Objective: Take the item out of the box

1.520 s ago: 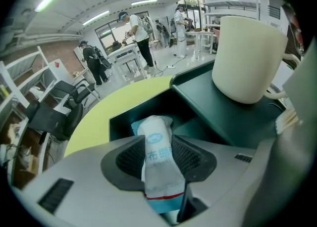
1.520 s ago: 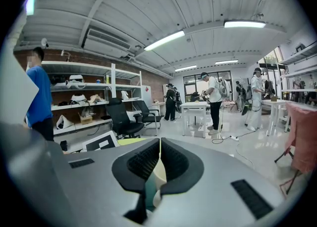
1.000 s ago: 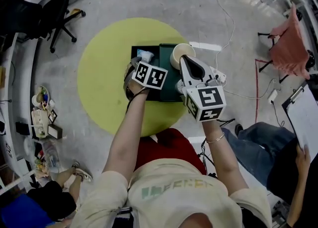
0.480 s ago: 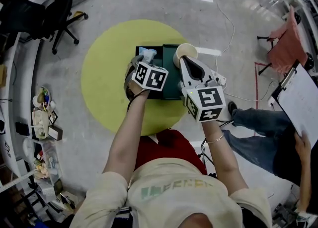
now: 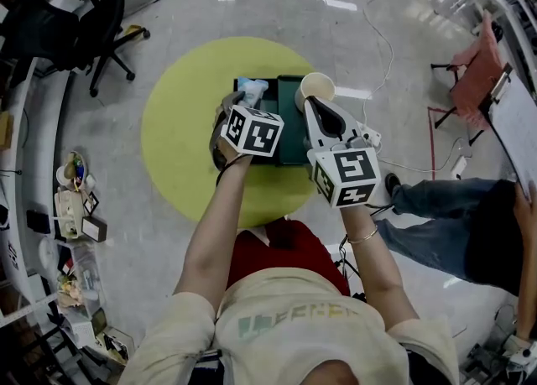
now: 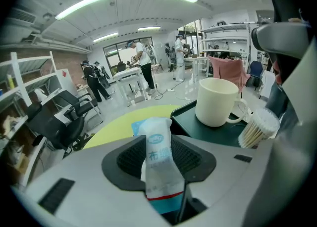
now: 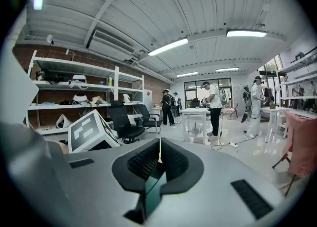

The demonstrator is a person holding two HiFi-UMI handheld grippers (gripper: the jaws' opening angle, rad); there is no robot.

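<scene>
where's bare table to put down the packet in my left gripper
The yellow table is bare across its left side, left of the green box, and along the near strip between box and person. Crowded: the box, with mug and cotton swabs.

A workshop-like lab: stocked shelves (image 7: 74,105), office chairs (image 7: 125,119), worktables (image 7: 195,113), strip lights (image 7: 168,46) and a concrete floor (image 5: 168,6).

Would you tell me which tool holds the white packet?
The left tool; the packet stands between its jaws, while the right tool pinches the green tray's edge.
</scene>
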